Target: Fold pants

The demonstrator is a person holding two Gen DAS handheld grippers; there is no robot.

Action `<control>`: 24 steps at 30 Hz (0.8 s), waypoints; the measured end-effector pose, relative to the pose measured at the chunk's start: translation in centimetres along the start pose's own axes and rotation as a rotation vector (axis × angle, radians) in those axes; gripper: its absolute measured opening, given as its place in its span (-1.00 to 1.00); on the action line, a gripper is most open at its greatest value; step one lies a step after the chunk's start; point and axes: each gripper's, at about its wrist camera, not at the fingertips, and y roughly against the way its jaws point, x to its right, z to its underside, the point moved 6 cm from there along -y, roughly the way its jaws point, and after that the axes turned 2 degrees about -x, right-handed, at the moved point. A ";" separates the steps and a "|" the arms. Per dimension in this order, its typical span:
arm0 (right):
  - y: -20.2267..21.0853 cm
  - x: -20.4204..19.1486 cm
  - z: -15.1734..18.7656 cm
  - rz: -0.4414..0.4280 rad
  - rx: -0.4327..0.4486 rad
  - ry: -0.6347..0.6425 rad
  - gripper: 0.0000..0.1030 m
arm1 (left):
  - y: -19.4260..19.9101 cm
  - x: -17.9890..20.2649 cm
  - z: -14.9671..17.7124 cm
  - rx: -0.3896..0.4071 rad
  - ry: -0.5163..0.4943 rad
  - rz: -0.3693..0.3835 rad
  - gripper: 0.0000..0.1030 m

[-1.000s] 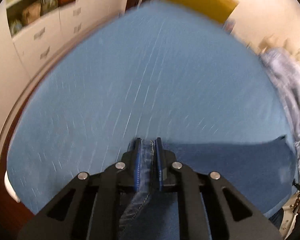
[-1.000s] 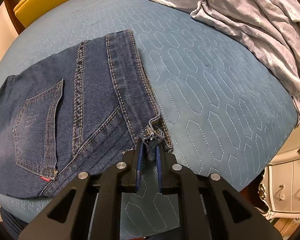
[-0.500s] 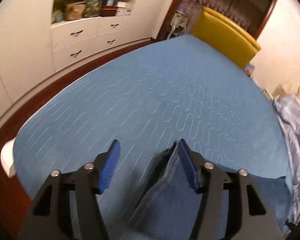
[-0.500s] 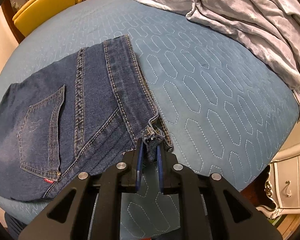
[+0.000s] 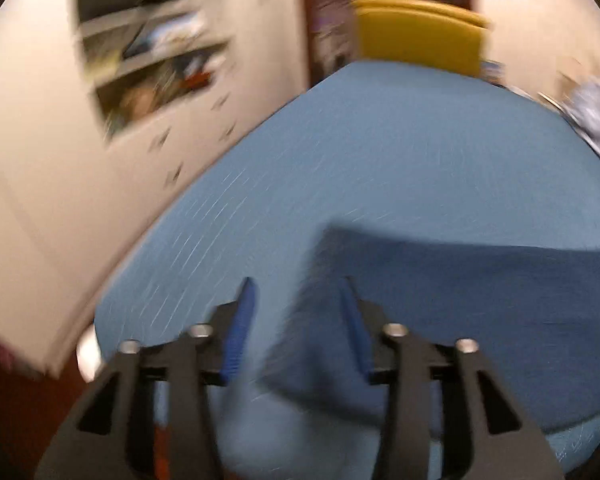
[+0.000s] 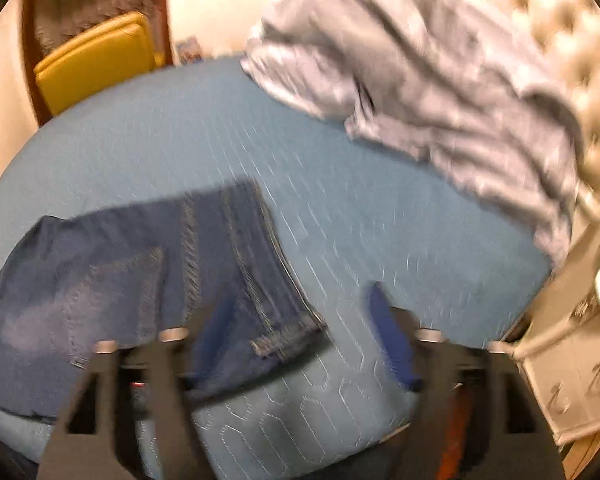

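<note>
Both views are smeared by motion. Left wrist: the left gripper (image 5: 296, 300) is spread wide and holds nothing; the jeans (image 5: 460, 300) lie folded on the bed (image 5: 380, 140), their near corner reaching in between the fingers and the rest running off to the right. Right wrist: the right gripper (image 6: 300, 304) is also wide open and empty, the jeans' hem corner (image 6: 288, 336) between its fingers, the bulk spreading left, long axis crosswise. Neither hand looks clearly nearer.

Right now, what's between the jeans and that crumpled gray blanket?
Only bare blue quilted bedcover. The right wrist view shows it running between the folded jeans and the gray blanket, with nothing on it.
</note>
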 end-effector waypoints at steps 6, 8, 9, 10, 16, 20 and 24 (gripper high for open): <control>1.3 -6.1 -0.6 -0.054 0.080 0.170 0.71 | -5.0 10.5 1.0 -0.147 -0.179 0.163 -0.04; 1.0 -6.8 -0.4 -0.041 0.071 0.198 0.71 | -7.6 8.5 1.1 -0.188 -0.082 0.111 0.09; 0.7 -6.8 -0.4 -0.032 0.071 0.206 0.72 | -7.8 6.8 0.8 -0.185 -0.021 0.054 0.16; 0.6 -6.5 -0.4 -0.019 0.072 0.203 0.72 | -7.7 5.3 0.5 -0.187 0.028 -0.029 0.08; -3.4 -5.7 -1.9 -0.136 0.010 0.120 0.84 | -2.1 9.3 -0.5 -0.087 0.040 0.032 -0.38; -8.0 -6.8 -0.5 -0.098 -0.090 0.216 0.80 | 5.3 21.1 1.5 -0.011 -0.066 0.268 -0.39; -11.4 -3.6 1.6 -0.097 -0.132 0.144 0.82 | 11.3 33.3 6.0 -0.019 -0.192 0.438 -0.38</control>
